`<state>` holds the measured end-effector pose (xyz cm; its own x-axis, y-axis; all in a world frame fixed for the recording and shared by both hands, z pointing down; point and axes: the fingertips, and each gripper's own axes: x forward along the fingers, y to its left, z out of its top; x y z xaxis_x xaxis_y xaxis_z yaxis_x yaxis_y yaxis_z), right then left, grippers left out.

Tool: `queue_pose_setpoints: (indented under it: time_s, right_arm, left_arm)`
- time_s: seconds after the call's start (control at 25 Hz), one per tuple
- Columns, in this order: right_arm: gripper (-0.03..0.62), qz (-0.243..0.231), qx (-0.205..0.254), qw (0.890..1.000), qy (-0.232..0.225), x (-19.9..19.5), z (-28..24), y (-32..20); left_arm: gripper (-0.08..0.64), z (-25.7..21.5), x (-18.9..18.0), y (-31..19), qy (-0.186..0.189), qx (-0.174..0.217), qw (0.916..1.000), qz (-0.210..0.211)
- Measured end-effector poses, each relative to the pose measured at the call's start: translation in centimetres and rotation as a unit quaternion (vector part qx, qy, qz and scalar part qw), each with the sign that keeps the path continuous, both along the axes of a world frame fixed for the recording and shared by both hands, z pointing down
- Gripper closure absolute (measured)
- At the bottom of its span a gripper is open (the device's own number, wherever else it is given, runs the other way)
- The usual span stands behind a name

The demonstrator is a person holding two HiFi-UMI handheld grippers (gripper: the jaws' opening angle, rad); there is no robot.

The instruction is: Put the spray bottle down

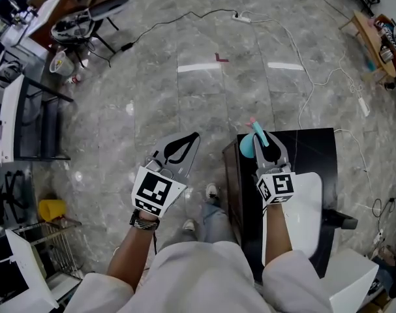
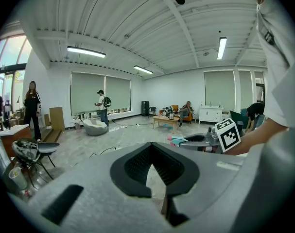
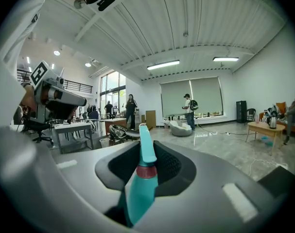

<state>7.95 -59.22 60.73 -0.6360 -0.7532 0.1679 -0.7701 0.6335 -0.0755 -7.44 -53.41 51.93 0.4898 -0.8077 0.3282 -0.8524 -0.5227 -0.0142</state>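
Head view: one spray bottle (image 1: 248, 146) in right gripper (image 1: 267, 140).

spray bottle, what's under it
The spray bottle, held in the right gripper, is over the black table's edge. The spot right beneath is hidden by the bottle.

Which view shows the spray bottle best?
The right gripper view: the bottle fills the middle, clamped between the fingers. The head view shows only its teal top; the left gripper view, a small distant tip.

Bright ceiling strip lights (image 2: 86, 52), floor (image 1: 199, 67) glare, fisheye-warped edges
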Motion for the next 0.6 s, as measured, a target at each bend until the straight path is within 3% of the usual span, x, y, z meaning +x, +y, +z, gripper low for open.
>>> queue_pose_setpoints:
  time_s: [0.6]
  right_arm:
    - [0.463,0.007,-0.015,1.0,-0.013,0.18,0.56,0.62]
  left_arm:
    - [0.557,0.1,0.37,0.45,0.004,-0.002,0.9999,0.01]
